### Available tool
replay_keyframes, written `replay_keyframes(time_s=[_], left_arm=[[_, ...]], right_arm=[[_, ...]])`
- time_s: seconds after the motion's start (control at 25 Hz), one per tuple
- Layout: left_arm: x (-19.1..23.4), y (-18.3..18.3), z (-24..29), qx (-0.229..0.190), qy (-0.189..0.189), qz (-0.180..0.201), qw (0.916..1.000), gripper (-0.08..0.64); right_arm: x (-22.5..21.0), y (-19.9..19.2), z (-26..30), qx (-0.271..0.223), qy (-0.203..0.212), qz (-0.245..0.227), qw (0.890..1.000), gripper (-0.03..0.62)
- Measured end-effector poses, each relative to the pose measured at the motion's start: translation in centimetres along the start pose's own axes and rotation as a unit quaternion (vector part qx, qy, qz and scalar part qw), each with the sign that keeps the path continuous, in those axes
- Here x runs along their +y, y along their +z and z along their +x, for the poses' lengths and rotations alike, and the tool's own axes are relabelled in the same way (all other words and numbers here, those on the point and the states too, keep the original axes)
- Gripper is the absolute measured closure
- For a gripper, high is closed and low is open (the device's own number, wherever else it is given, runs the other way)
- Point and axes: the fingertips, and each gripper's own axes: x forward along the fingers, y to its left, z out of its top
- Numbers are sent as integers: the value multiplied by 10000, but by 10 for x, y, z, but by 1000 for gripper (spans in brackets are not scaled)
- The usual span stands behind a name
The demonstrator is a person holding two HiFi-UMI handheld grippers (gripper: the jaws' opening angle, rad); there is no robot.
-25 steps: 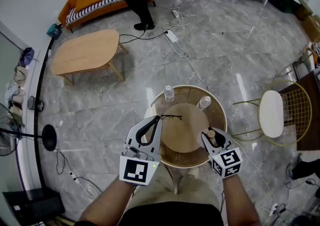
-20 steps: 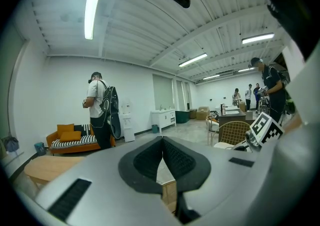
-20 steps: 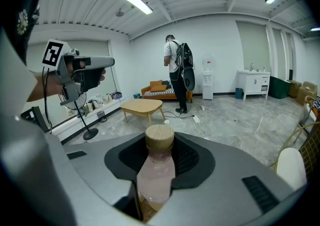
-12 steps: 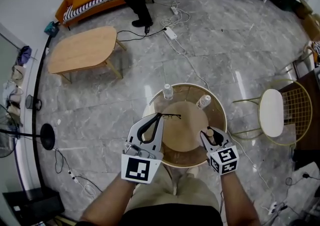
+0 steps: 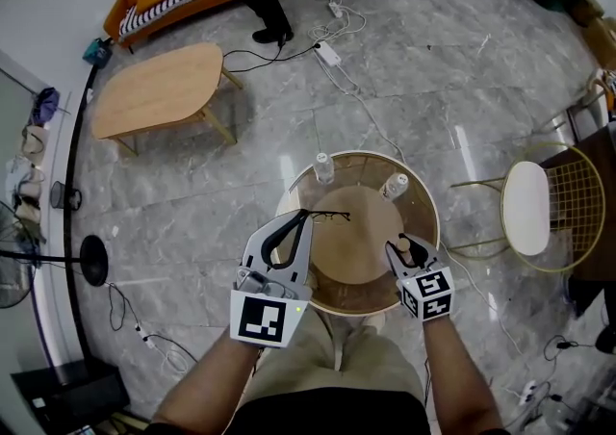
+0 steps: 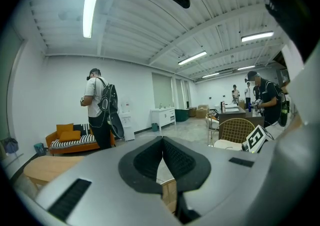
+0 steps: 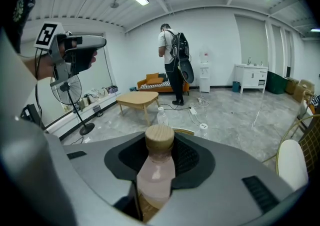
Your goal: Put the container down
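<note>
1. Right gripper: its jaws are clamped on the container, a pale bottle with a wooden cap. The jaws pinch it below the cap and hold it upright, so I judge it can meet the surface base first.
2. Worktop: it is round and lies under and ahead of the right jaws, with the container over its near edge. I cannot tell whether the base touches it.
3. Two bottles: both stand well beyond the right jaws, which leaves the near part free for the set-down.
4. Glasses: they lie just past the left jaws' tips.
5. Left gripper: its jaws are together with nothing between them. It is parked beside the worktop's left rim, I judge to stay clear.
</note>
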Motion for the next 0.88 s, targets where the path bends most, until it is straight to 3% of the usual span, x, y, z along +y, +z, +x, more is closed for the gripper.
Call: replay_keyframes(time_s=[0.2,0.88], left_arm=[[-2,-3,6,64,-90,167,9998,545],[8,-32,18,263,-57,75,9996,545]], right_arm=[[-6,-10,11,78,-3,39,10000,450],[-24,-71,60,547,-27,166,9984,449]])
